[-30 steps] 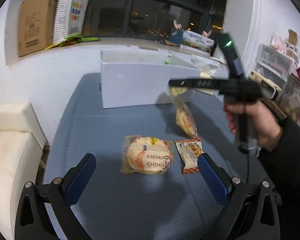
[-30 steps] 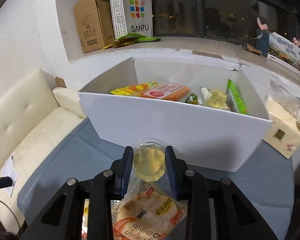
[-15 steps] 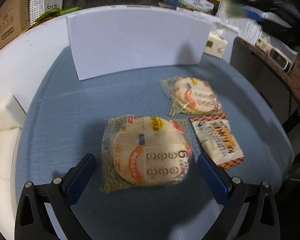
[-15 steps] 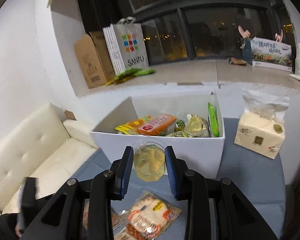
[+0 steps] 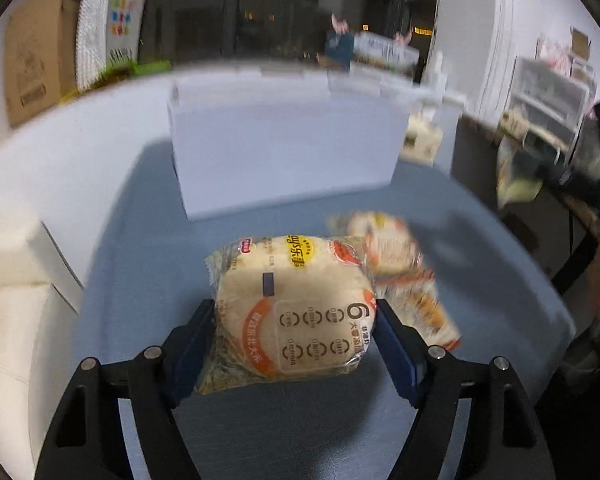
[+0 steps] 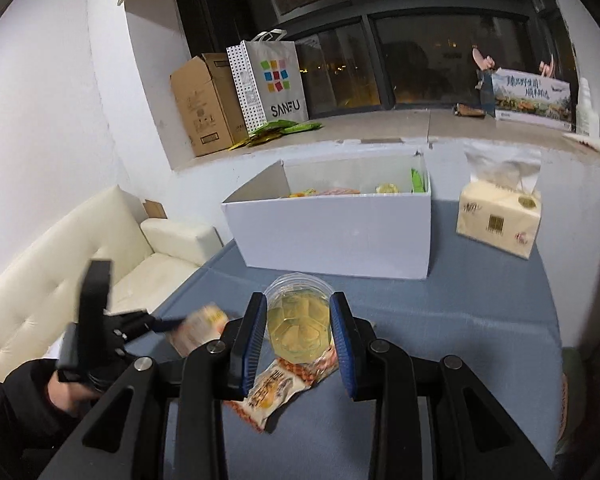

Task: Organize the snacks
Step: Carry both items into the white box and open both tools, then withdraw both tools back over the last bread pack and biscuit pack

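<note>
Left tongs clamped on round cake pack above table; right tongs gripping jelly cup, white box ahead.

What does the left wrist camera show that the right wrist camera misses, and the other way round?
Only the left view shows the left claw squeezing a round bun packet. Only the right view shows the right claw clamped on a clear jelly cup, the snacks inside the box, and a tissue pack. Both show the white box on the blue table.
</note>
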Demonstrator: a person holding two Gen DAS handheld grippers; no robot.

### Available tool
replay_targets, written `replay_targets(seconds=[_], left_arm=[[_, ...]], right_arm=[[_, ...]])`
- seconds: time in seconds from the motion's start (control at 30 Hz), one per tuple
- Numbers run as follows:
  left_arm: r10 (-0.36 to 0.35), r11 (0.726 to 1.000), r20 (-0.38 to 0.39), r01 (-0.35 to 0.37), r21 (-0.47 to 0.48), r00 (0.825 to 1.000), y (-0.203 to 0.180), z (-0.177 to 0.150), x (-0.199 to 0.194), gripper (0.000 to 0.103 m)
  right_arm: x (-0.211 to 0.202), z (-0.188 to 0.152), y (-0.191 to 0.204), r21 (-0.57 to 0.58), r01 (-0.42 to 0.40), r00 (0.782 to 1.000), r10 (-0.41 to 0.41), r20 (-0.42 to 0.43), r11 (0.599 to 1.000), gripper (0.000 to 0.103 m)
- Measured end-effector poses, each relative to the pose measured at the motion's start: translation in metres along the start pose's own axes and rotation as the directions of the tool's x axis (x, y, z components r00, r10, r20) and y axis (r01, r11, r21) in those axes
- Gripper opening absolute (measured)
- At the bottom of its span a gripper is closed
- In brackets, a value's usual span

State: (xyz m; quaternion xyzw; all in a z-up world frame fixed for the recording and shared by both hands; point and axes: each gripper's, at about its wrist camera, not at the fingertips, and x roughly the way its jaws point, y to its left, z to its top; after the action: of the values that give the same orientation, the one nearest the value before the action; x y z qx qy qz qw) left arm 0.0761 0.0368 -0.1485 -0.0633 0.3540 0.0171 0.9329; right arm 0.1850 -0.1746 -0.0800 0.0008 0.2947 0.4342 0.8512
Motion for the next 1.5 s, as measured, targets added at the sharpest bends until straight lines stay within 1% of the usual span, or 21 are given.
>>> replay_targets(seconds=[0.1,0.2,0.27,0.37,0.4,0.47,0.57,0.63,0.77,0.8,0.83,0.87,0.9,0.93,0.97,1.0,1.1,1.17,1.3,1.43,1.5], left_arm=[[-0.026,1.000,0.070,0.026,-0.003,0.997,0.001,0.030,-0.016,0.081],[-0.065,0.998,0.142,0.068,-0.013,0.988,0.007,0.081,-0.022,0.081],[-0.053,0.998,0.179,0.055,-0.007,0.982,0.011,0.112,-0.021,0.081],[-0.060,0.997,0.204,0.067,-0.027,0.977,0.027,0.162,-0.010,0.081],[-0.038,0.999,0.207,0.044,-0.022,0.978,0.029,0.181,0.000,0.081],[-0.041,0.998,0.191,0.047,-0.030,0.981,0.036,0.206,0.019,0.081],[-0.030,0.998,0.146,0.039,-0.056,0.989,0.048,0.233,0.052,0.081],[-0.019,0.998,0.121,0.026,-0.056,0.992,0.053,0.242,0.071,0.081],[0.010,0.997,0.066,-0.005,-0.071,0.998,0.066,0.248,0.103,0.081],[0.009,0.997,0.051,-0.006,-0.074,0.999,0.068,0.247,0.111,0.081],[0.002,0.997,0.031,0.000,-0.079,1.000,0.071,0.246,0.116,0.083],[0.000,0.996,0.000,0.000,-0.087,1.000,0.074,0.243,0.122,0.089],[0.019,0.995,-0.029,-0.022,-0.099,0.999,0.076,0.242,0.128,0.093],[0.036,0.993,-0.038,-0.040,-0.108,0.999,0.079,0.240,0.130,0.102],[0.036,0.993,-0.032,-0.039,-0.110,0.999,0.080,0.239,0.129,0.103],[0.038,0.993,-0.024,-0.041,-0.110,0.999,0.081,0.237,0.126,0.103],[0.045,0.993,-0.007,-0.045,-0.109,0.999,0.082,0.233,0.114,0.103],[0.042,0.993,0.013,-0.041,-0.107,0.999,0.079,0.231,0.101,0.103],[0.034,0.998,0.096,-0.029,-0.061,0.995,0.062,0.221,0.053,0.103],[-0.023,0.999,0.180,0.029,-0.031,0.983,0.044,0.196,0.000,0.103],[-0.059,0.998,0.221,0.063,-0.012,0.973,0.034,0.173,-0.029,0.103]], right_arm=[[0.001,0.006,-0.004,0.019,-0.004,1.000,0.004,0.009,1.000,0.035],[0.006,0.026,-0.010,0.035,-0.014,1.000,0.013,0.024,0.999,0.035],[0.011,0.048,-0.012,0.038,-0.018,0.999,0.016,0.042,0.999,0.035],[0.023,0.093,-0.017,0.029,0.000,0.998,-0.002,0.067,1.000,0.035],[0.027,0.105,-0.017,0.023,0.004,0.997,-0.006,0.073,1.000,0.035],[0.042,0.136,-0.022,0.010,0.024,0.996,-0.024,0.083,1.000,0.035],[0.075,0.172,-0.035,0.022,0.047,0.998,-0.048,0.046,0.999,0.035],[0.099,0.185,-0.045,0.039,0.061,0.998,-0.062,0.006,0.997,0.035],[0.141,0.198,-0.065,0.067,0.092,0.994,-0.088,-0.063,0.994,0.035],[0.149,0.199,-0.069,0.083,0.086,0.994,-0.080,-0.081,0.993,0.035],[0.153,0.199,-0.072,0.090,0.085,0.993,-0.077,-0.089,0.992,0.035],[0.159,0.200,-0.073,0.084,0.096,0.991,-0.088,-0.099,0.992,0.035],[0.165,0.200,-0.073,0.068,0.112,0.989,-0.104,-0.108,0.991,0.036],[0.169,0.201,-0.073,0.059,0.121,0.987,-0.114,-0.115,0.991,0.047],[0.172,0.202,-0.074,0.058,0.138,0.984,-0.130,-0.125,0.989,0.069],[0.172,0.203,-0.076,0.062,0.152,0.981,-0.143,-0.131,0.986,0.103],[0.161,0.204,-0.077,0.061,0.174,0.981,-0.168,-0.096,0.983,0.103],[0.152,0.204,-0.075,0.054,0.194,0.977,-0.187,-0.102,0.980,0.103],[0.118,0.201,-0.062,0.037,0.180,0.983,-0.178,-0.054,0.983,0.103],[0.071,0.182,-0.039,-0.001,0.153,0.988,-0.153,0.018,0.988,0.103],[0.046,0.165,-0.027,-0.022,0.146,0.988,-0.144,0.052,0.989,0.103]])
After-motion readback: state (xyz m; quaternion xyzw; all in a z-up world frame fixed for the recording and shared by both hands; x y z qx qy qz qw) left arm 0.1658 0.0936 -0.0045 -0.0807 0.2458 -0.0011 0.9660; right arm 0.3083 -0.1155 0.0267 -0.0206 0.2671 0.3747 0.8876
